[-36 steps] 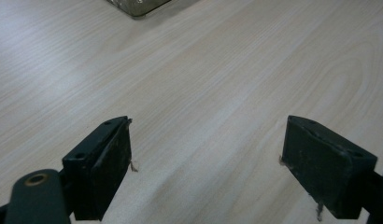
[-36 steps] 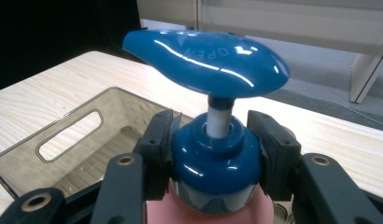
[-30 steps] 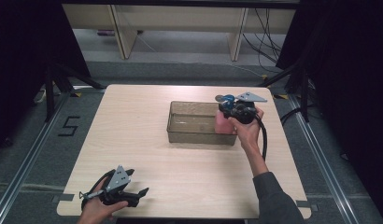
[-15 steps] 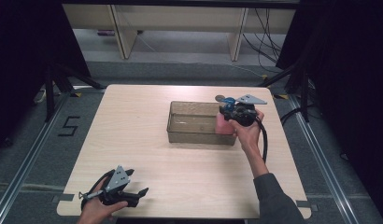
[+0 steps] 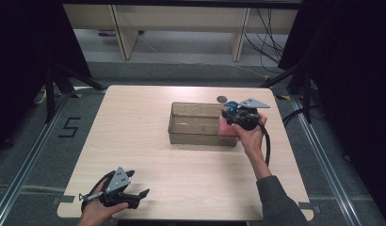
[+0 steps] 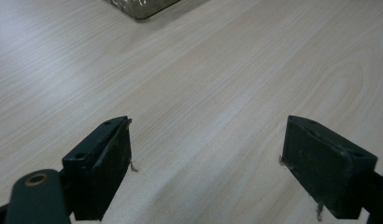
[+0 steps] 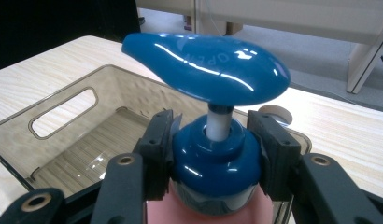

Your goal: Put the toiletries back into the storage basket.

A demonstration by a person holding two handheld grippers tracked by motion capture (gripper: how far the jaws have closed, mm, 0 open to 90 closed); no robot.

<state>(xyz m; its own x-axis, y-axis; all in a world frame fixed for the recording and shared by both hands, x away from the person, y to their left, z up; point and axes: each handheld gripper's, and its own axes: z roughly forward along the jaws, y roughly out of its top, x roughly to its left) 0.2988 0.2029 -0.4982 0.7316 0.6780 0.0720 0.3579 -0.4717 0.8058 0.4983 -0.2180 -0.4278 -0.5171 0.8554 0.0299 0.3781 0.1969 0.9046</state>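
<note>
Near edge: your left gripper (image 5: 143, 192) rests unclenched on the table (image 5: 134, 122), parked clear. Farther off, your right gripper (image 7: 213, 154) clamps the pink pump bottle (image 7: 213, 172) by its blue collar, upright over the clear bin's (image 5: 196, 125) right end, likely for lowering in.

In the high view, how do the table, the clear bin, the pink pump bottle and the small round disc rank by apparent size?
1. Table
2. Clear bin
3. Pink pump bottle, partly hidden by the right gripper
4. Small round disc
</note>
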